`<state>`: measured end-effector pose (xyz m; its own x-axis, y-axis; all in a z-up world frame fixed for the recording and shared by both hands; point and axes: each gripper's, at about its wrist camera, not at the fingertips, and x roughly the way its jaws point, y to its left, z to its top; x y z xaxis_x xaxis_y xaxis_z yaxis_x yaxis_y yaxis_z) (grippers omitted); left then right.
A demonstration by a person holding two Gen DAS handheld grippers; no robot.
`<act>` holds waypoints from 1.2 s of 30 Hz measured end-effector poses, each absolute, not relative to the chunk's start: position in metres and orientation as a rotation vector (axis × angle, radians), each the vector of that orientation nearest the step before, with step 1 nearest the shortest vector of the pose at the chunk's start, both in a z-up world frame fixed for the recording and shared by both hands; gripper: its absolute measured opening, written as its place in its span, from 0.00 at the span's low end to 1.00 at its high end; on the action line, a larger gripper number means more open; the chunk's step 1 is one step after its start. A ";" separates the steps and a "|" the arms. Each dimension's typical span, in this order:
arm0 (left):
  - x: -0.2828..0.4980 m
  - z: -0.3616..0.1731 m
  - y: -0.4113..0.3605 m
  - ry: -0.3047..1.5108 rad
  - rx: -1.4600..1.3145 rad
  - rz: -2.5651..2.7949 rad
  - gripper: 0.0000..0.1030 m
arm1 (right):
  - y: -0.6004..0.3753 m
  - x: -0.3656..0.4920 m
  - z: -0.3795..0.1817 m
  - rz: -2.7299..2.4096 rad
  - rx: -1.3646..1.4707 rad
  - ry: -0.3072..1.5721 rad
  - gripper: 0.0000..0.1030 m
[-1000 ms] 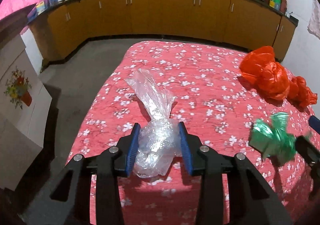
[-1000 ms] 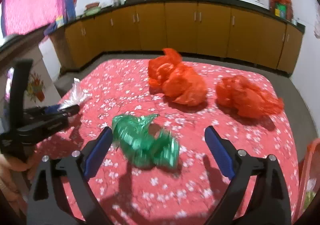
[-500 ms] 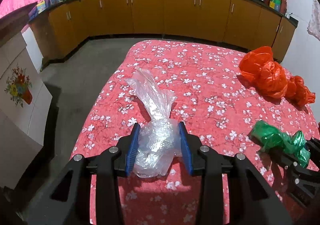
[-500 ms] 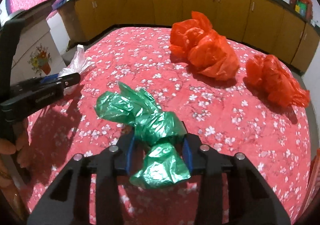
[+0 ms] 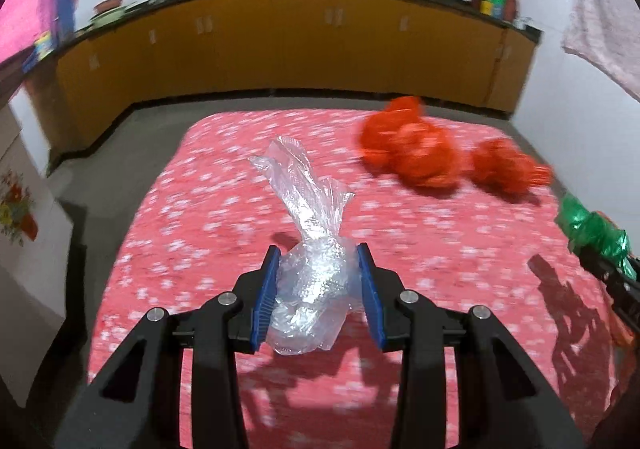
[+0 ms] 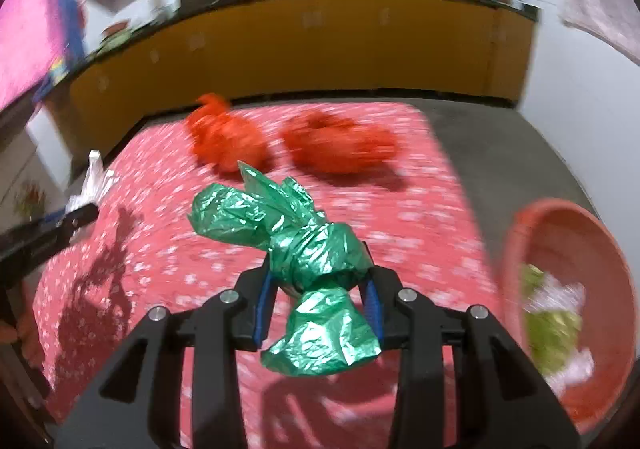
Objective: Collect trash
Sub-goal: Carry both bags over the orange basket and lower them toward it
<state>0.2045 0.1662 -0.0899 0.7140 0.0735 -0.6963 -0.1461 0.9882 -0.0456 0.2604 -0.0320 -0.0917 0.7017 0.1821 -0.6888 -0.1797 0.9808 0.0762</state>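
Observation:
My left gripper (image 5: 318, 263) is shut on a crumpled clear plastic bag (image 5: 310, 245), held above the red flowered tablecloth (image 5: 224, 217). My right gripper (image 6: 318, 263) is shut on a knotted green plastic bag (image 6: 296, 237), also lifted off the cloth. In the left wrist view the green plastic bag (image 5: 592, 229) shows at the right edge. In the right wrist view the clear plastic bag (image 6: 90, 181) shows at the left edge. Two orange plastic bags (image 5: 412, 153) (image 5: 508, 169) lie at the far side of the table. An orange bin (image 6: 568, 305) with some trash inside stands at the right.
Yellow cabinets (image 5: 304, 49) under a dark counter with pans run along the far wall. Grey floor (image 6: 500, 153) lies beyond the table. A white cabinet with a flower picture (image 5: 16, 209) stands at the left.
My right gripper closed on the green bag and lifted it, swinging right so the orange bin came into view. My left gripper rose with the clear bag and swung right too.

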 end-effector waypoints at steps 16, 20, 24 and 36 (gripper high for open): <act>0.179 -0.031 0.015 0.671 -0.018 -0.254 0.38 | -0.191 0.171 -0.053 -0.121 0.220 0.620 0.36; 0.178 -0.027 -0.018 0.670 -0.007 -0.330 0.38 | -0.216 0.158 -0.049 -0.175 0.244 0.603 0.36; 0.179 -0.026 -0.050 0.673 0.006 -0.403 0.38 | -0.238 0.148 -0.046 -0.220 0.260 0.586 0.36; 0.186 -0.030 -0.111 0.691 0.046 -0.517 0.38 | -0.271 0.149 -0.056 -0.288 0.303 0.588 0.36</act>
<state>0.1860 -0.1105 -0.0297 0.6503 -0.4404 -0.6190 0.4701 0.8734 -0.1276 0.1489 -0.2706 -0.0558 0.7947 -0.1780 -0.5803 0.3487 0.9164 0.1965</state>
